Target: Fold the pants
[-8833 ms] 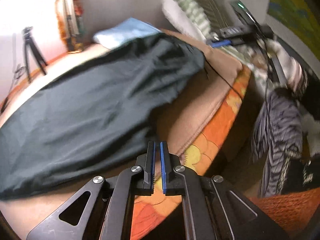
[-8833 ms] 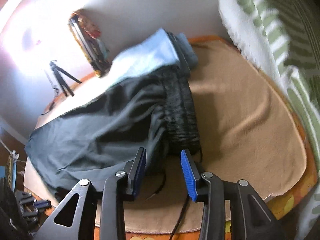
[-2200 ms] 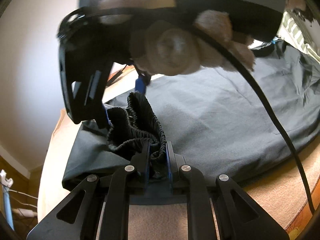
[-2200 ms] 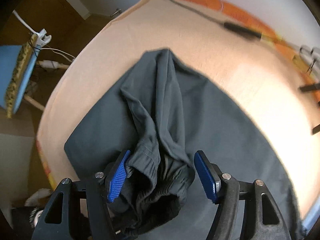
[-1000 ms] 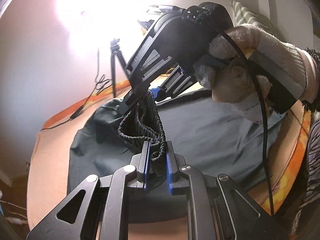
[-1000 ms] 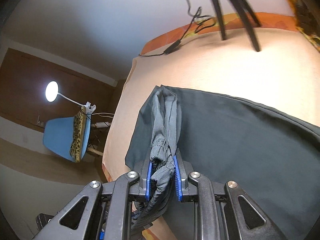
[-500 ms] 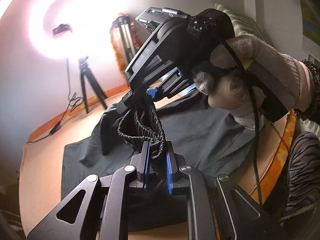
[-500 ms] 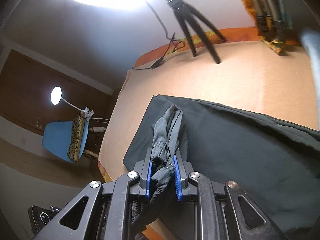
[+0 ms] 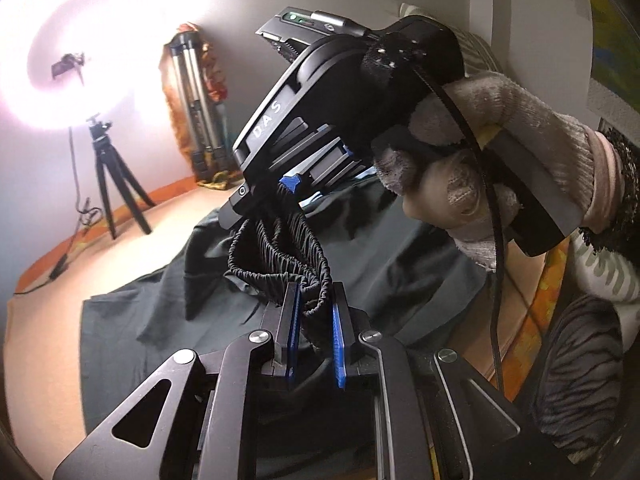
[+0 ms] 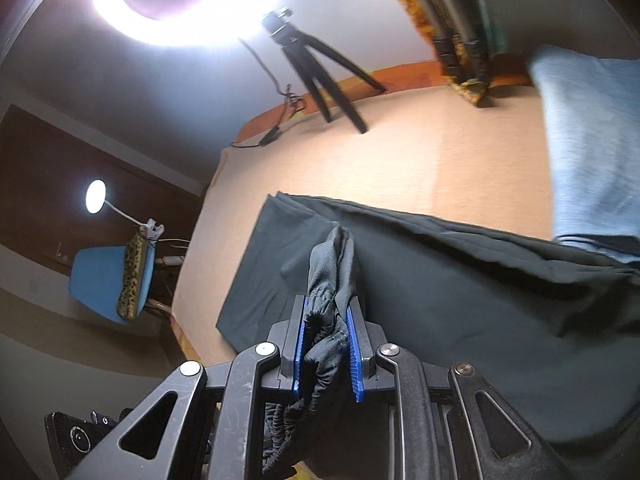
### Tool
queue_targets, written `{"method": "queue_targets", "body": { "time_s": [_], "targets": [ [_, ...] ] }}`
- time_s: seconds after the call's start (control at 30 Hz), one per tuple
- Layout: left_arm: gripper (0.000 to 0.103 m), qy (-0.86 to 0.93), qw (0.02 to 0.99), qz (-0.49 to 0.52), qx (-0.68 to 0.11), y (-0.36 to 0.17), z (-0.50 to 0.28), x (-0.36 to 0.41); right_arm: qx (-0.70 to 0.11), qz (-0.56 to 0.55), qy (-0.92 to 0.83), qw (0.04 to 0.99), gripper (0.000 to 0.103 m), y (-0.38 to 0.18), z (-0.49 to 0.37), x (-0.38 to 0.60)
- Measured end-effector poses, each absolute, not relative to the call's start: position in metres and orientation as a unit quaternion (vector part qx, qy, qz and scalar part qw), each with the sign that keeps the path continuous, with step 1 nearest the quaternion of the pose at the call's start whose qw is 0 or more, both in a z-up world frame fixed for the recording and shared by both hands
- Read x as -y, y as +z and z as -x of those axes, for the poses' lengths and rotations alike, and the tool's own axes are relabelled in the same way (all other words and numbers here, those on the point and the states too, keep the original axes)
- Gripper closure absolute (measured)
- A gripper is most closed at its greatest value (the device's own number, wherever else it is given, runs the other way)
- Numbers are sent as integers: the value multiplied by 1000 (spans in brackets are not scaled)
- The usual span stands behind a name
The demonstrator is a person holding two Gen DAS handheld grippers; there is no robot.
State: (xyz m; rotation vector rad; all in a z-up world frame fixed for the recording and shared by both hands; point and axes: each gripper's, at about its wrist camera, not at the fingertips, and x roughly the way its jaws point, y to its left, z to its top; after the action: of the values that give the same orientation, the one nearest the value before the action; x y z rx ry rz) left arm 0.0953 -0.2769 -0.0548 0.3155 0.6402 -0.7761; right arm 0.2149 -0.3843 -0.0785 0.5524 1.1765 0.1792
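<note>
Dark pants [image 9: 400, 276] lie spread over a tan bed cover [image 9: 36, 344]. Their gathered elastic waistband [image 9: 280, 268] is lifted above the cloth. My left gripper [image 9: 314, 320] is shut on one end of that waistband. In the left wrist view the right gripper [image 9: 280, 196], held in a gloved hand [image 9: 460, 184], pinches the other end just beyond. In the right wrist view the right gripper [image 10: 327, 332] is shut on bunched waistband cloth [image 10: 326, 320], and the pants [image 10: 460, 300] stretch away flat to the right.
A ring light [image 9: 52, 60] on a black tripod [image 9: 108, 184] stands at the far edge, with a second folded tripod [image 9: 200, 120] against the wall. Light blue cloth [image 10: 592, 140] lies at the right. Beyond the bed's left edge stands a blue chair [image 10: 108, 280]. Striped fabric [image 9: 584, 360] sits at the right.
Both grippers have carried the waistband sideways over the pants while staying shut. The ring light and tripods have swung further into view, and the blue cloth now shows at the right.
</note>
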Motion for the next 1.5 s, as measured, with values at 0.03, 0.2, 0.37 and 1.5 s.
{"method": "queue_targets", "body": {
  "time_s": [0.03, 0.2, 0.37, 1.5],
  "targets": [
    [91, -372, 863, -148, -307, -56, -93, 280, -547, -254, 80, 794, 86, -77, -213, 389],
    [91, -388, 856, -144, -308, -61, -101, 307, -551, -240, 68, 796, 86, -71, -202, 412],
    [91, -407, 848, -141, -310, -64, -98, 338, -557, -230, 53, 796, 87, -68, -190, 438],
    [91, -477, 800, -160, -327, -115, -93, 498, -524, -296, -31, 798, 83, -91, -93, 601]
  ]
}}
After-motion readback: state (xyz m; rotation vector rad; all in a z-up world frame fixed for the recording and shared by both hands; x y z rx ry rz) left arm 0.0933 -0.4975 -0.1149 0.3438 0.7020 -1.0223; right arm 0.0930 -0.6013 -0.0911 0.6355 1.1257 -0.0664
